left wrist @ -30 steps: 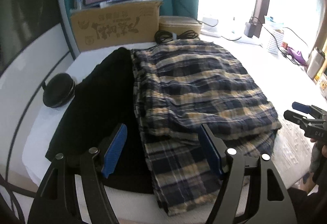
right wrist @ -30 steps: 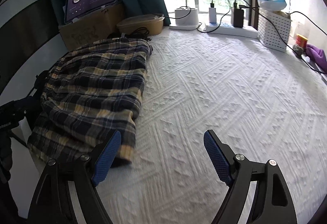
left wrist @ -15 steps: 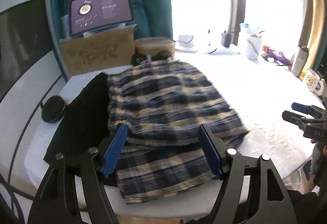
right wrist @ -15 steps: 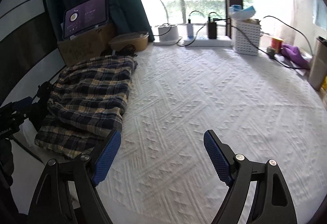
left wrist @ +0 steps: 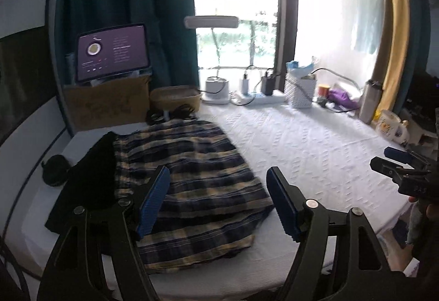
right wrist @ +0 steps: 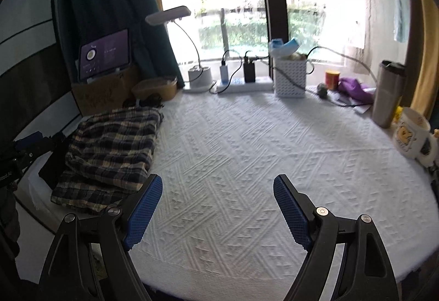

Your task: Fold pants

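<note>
Two grippers empty: left gripper [left wrist: 216,199] jaws opening, right gripper [right wrist: 218,209] spread. Folded navy-and-cream plaid pants [left wrist: 192,180] seen lower left, overlapping black garment [left wrist: 87,180]. Risk: black garment snagged if regrasped.

Readable text: almost none

From my two wrist views I can make out only fragments. On the body of the right gripper [left wrist: 406,163], seen at the edge of my left view, pale letters look like "DAS". On the left gripper [right wrist: 24,152], at the edge of my right view, white lettering ends in "obotAI". The tablet screen [left wrist: 111,52] shows lines of white text, and the cardboard box [left wrist: 107,106] carries dark print, but both are too blurred for me to read.
</note>
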A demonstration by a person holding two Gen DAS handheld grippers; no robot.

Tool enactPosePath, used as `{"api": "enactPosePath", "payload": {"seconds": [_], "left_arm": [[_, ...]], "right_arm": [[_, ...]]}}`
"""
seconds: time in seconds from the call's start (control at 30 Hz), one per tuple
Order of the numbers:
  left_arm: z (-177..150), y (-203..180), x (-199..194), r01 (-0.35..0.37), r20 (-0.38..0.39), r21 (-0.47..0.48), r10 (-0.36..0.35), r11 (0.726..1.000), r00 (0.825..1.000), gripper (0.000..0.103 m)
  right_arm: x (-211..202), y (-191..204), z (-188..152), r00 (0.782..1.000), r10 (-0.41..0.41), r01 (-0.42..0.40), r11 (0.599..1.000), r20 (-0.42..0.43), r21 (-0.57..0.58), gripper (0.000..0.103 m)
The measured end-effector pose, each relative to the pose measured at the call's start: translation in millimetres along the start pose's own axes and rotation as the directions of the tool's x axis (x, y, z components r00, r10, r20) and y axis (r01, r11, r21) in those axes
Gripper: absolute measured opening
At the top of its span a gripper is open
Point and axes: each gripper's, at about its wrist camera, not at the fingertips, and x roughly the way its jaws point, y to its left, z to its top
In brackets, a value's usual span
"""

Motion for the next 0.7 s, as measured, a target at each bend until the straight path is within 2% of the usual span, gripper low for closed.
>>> {"api": "enactPosePath", "payload": {"seconds": [0.23,0.4,0.7], "left_arm": [[4,-13,-17,0.043,0.077,0.018,-0.044,0.999,0.996,0.088],[10,-17,-34,0.046,0.142,0.024,-0.049,0.999,0.989,0.091],[22,-15,-72,0.015,0.266,0.029,-0.023,0.999,0.964,0.093]], "right_arm": [[-36,-6,1,0.997,-0.043,0.043,0.999,0.059,0.0,0.084],[-62,-4,8,0.991,-0.08,0.082,0.997,0.112,-0.012,0.084],[-100,3,16,0.978,-0.09,0.098,0.995,0.19,-0.032,0.085]]}}
